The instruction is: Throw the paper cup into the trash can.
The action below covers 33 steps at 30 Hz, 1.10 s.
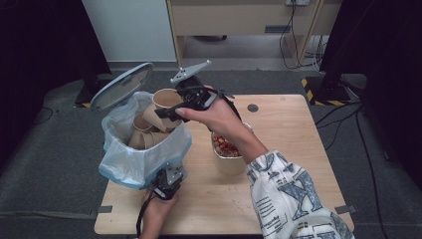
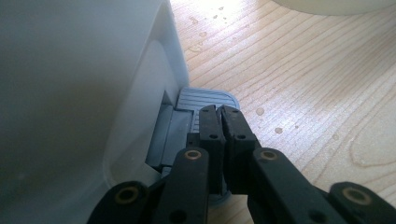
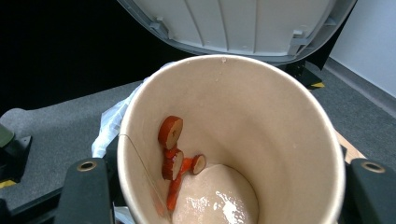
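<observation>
Now the right gripper clamps a paper cup tilted over the open bin, carrot slices stuck inside; the left gripper, closed empty, presses the bin's pedal on the counter

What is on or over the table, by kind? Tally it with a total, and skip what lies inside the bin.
Bin: 1
Tub of food: 1
Paper cup, clamped in the right gripper: 1
Grippers, counting the left gripper too: 2
Total: 5
</observation>
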Each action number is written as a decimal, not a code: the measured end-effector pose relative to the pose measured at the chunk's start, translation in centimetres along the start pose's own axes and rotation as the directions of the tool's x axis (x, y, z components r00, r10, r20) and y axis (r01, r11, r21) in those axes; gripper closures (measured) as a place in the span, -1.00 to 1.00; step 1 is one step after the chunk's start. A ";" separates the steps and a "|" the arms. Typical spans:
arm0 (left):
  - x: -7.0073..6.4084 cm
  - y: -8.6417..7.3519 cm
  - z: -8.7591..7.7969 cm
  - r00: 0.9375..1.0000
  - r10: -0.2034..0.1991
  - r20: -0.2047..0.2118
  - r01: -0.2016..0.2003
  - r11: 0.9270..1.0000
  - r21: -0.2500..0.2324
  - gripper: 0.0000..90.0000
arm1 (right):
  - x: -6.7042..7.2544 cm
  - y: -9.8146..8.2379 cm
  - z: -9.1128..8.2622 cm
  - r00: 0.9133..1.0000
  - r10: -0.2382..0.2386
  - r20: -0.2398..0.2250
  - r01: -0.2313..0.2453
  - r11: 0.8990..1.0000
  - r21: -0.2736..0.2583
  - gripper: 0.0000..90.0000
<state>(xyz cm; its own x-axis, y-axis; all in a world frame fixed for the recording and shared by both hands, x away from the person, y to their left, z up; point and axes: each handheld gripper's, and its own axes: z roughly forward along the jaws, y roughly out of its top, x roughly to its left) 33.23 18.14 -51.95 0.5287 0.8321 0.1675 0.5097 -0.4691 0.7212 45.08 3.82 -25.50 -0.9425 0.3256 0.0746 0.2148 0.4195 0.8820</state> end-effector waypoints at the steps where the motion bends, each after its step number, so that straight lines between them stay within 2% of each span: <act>1: 0.0 0.0 0.0 1.000 0.000 0.000 0.000 1.000 0.000 0.93 | 0.0 0.0 0.1 1.000 0.000 -0.001 0.000 1.000 -0.001 -0.29; 14: 0.0 0.0 0.0 1.000 0.000 0.001 0.000 1.000 0.000 0.93 | 0.4 -0.2 1.3 1.000 0.003 -0.008 -0.003 1.000 0.002 -0.30; 18: 0.0 0.0 0.0 1.000 0.000 0.000 0.000 1.000 0.000 0.93 | 0.9 -0.2 2.3 1.000 -0.005 -0.002 0.005 1.000 0.011 -0.31; 25: 0.0 0.0 0.0 1.000 -0.001 0.001 0.001 1.000 0.000 0.93 | 1.4 0.0 3.6 1.000 0.001 -0.002 -0.001 1.000 -0.003 -0.31; 33: 0.0 0.0 0.0 1.000 -0.001 0.002 0.001 1.000 0.000 0.93 | 2.1 -0.2 5.8 1.000 -0.024 0.005 0.024 1.000 0.016 -0.32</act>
<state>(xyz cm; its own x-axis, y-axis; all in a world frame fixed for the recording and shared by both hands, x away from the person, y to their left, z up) 33.24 18.19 -51.95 0.5295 0.8319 0.1658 0.5099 -0.4684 0.7215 44.50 9.32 -28.18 -0.9462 0.3196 0.0516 0.1966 0.4409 0.8758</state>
